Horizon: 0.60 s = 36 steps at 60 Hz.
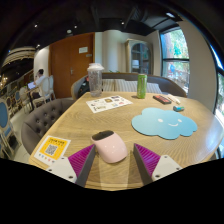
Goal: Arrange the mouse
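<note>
The gripper (pixel 113 160) is held low over a round wooden table (pixel 120 125), its two fingers spread apart with the purple pads (pixel 82 160) facing inward. A pink mouse (pixel 109 146) with a dark far end sits on the table between the fingers, resting on the wood with a gap showing at each side, so neither pad presses on it.

To the right and a little farther off lies a light blue cloud-shaped mat (pixel 165 123), well apart from the mouse. Near the left finger, at the table's near-left edge, is a yellow card (pixel 52 149) printed with a QR code. Farther across the table lies a white sheet (pixel 108 103) with printed pictures. Beyond it, on the far left, stands a clear cup (pixel 95 78) with a lid, and to the far right stands a green can (pixel 142 86), upright. At the far right edge are a small dark red item (pixel 162 99) and a small teal item (pixel 179 108), too small to make out.

A grey chair (pixel 40 115) stands to the left of the table, and a window (pixel 175 50) shows on the far right.
</note>
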Each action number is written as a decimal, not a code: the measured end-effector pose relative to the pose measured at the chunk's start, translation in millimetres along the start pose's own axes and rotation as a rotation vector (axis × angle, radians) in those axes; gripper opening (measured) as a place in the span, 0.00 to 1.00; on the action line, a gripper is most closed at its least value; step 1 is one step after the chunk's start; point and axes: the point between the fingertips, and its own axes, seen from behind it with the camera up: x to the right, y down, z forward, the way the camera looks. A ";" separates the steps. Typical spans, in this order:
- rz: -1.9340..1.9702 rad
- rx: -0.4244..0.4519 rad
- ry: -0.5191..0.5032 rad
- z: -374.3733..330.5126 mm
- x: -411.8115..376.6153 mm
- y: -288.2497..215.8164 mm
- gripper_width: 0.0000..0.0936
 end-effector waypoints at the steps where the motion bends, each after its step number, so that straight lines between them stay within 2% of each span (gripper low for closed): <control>1: -0.007 0.002 0.001 3.1 0.8 -1.8 0.85; 14: 0.001 0.003 0.000 34.1 6.6 -18.2 0.82; 17: 0.006 0.008 0.007 37.1 6.9 -20.0 0.76; 20: 0.011 0.020 0.010 39.0 6.4 -20.8 0.58; 24: 0.009 0.043 0.024 39.4 6.1 -21.4 0.57; 31: 0.009 0.066 0.036 36.0 4.6 -21.9 0.47; 36: -0.107 0.082 0.004 27.1 -13.1 -24.5 0.43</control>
